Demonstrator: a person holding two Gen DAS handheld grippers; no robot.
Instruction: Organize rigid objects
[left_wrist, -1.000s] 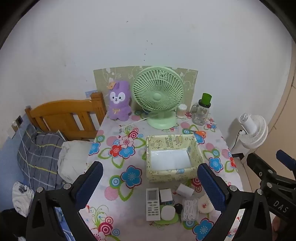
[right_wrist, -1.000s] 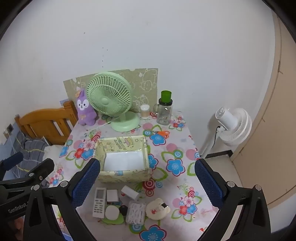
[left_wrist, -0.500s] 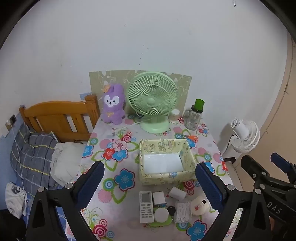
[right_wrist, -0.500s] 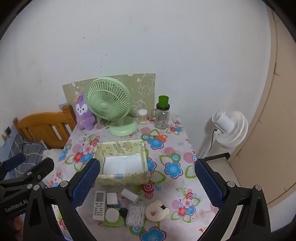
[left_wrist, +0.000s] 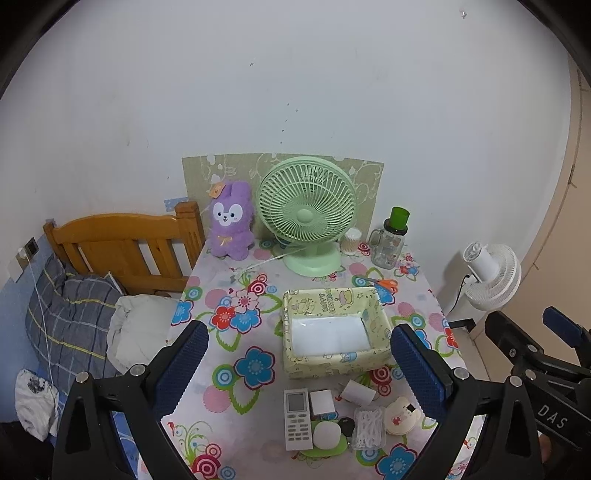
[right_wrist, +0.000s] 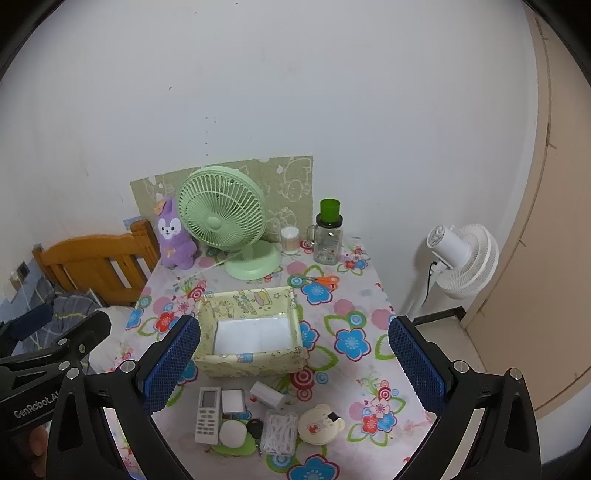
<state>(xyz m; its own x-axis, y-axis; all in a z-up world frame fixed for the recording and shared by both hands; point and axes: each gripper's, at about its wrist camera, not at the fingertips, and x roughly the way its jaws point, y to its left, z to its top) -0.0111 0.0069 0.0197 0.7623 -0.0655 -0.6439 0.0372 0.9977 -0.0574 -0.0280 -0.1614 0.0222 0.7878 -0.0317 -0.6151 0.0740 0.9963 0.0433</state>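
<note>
While both tongs (left_wrist: 299, 350) (right_wrist: 294, 349) hang released above table, remote (right_wrist: 207, 414) lies below, apart, near yellow box (right_wrist: 251, 360).

Glossy floral tablecloth (left_wrist: 258, 391), wooden headboard (left_wrist: 122, 243), fuzzy plush rabbit (left_wrist: 231, 219), smooth plastic fan (left_wrist: 306, 206)

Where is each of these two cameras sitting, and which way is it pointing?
Left wrist view: rides on the left gripper, raised above the near table edge, facing the wall; its two open blue-padded fingers frame the storage box, with the right gripper at the right edge.
Right wrist view: rides on the right gripper, same heading, set further right; the left gripper shows at left.
Shared: the box, green fan, remote control.
</note>
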